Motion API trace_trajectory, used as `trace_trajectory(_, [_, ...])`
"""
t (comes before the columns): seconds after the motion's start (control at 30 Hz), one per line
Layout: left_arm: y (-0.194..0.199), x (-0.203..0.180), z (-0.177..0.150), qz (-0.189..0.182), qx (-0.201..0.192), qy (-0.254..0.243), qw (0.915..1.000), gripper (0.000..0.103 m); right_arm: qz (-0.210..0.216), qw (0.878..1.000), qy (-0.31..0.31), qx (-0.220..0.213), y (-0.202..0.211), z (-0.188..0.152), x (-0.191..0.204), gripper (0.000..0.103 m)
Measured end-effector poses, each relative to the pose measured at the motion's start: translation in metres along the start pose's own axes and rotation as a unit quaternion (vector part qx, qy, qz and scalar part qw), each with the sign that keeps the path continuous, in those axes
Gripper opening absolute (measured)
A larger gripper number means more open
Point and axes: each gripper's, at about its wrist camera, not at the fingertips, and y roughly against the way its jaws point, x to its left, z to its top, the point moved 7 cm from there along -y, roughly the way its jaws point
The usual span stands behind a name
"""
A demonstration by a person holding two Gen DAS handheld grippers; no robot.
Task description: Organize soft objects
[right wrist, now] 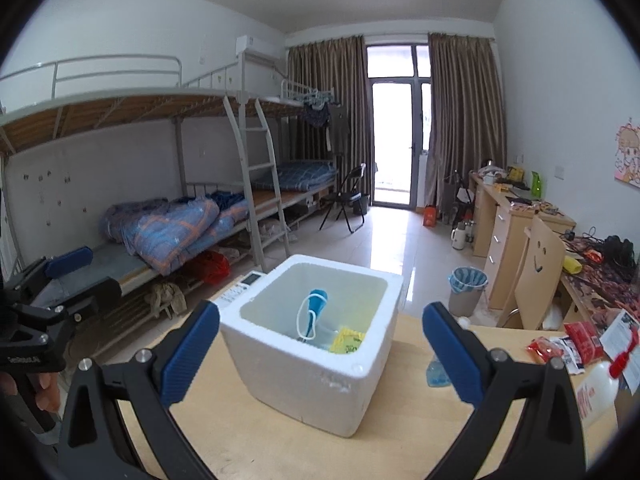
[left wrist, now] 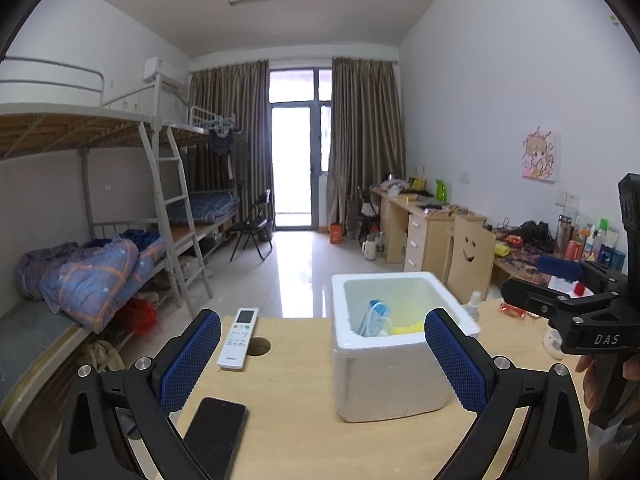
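A: The foam box (left wrist: 384, 344) stood on your desk (left wrist: 288, 392) in the left wrist view, holding a blue mask (left wrist: 374, 316) and a yellow pack (left wrist: 408, 326). Your left claw (left wrist: 322, 360) was spread wide, gripping nothing.

B: And beside it?

A: A remote (left wrist: 238, 338) and a phone (left wrist: 216, 434) lay to its left. Your right claw (left wrist: 560, 276) hovered off to the right, but I couldn't tell its state there.

B: The right wrist view?

A: Your right claw (right wrist: 320, 354) was spread and empty, with the foam box (right wrist: 316, 344) between its fingers (right wrist: 452, 354). The blue mask (right wrist: 314, 308) leaned inside, just beside the yellow pack (right wrist: 348, 342). Red packets (right wrist: 568, 346) lay on the desk (right wrist: 400, 440) to the right.
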Motion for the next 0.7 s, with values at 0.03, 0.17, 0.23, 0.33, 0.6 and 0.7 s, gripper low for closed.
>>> trace_trajectory(0.03, [0.005,0.000,0.000,0.001,-0.004,0.001,1.0000,0.102,0.000,1.000,-0.003,-0.003,0.007,-0.001,0.000,0.103])
trace_trajectory(0.17, [0.029,-0.008,0.002,-0.005,-0.018,0.004,0.9998,0.102,-0.002,1.000,-0.004,-0.015,0.032,-0.003,0.005,0.103])
trace_trajectory(0.23, [0.040,-0.014,0.003,-0.009,-0.025,0.000,0.9997,0.102,-0.004,1.000,-0.005,-0.019,0.042,-0.006,0.007,0.103])
trace_trajectory(0.33, [0.052,-0.021,0.001,-0.010,-0.030,-0.006,0.9995,0.102,0.002,1.000,-0.013,-0.025,0.057,-0.010,0.008,0.103])
trace_trajectory(0.6, [0.081,-0.041,-0.007,-0.025,-0.039,-0.012,0.9988,0.102,-0.005,0.999,-0.022,-0.039,0.098,-0.028,0.006,0.103])
trace_trajectory(0.7, [0.090,-0.049,-0.012,-0.025,-0.043,-0.017,0.9986,0.102,-0.008,0.999,-0.023,-0.041,0.110,-0.036,0.006,0.103])
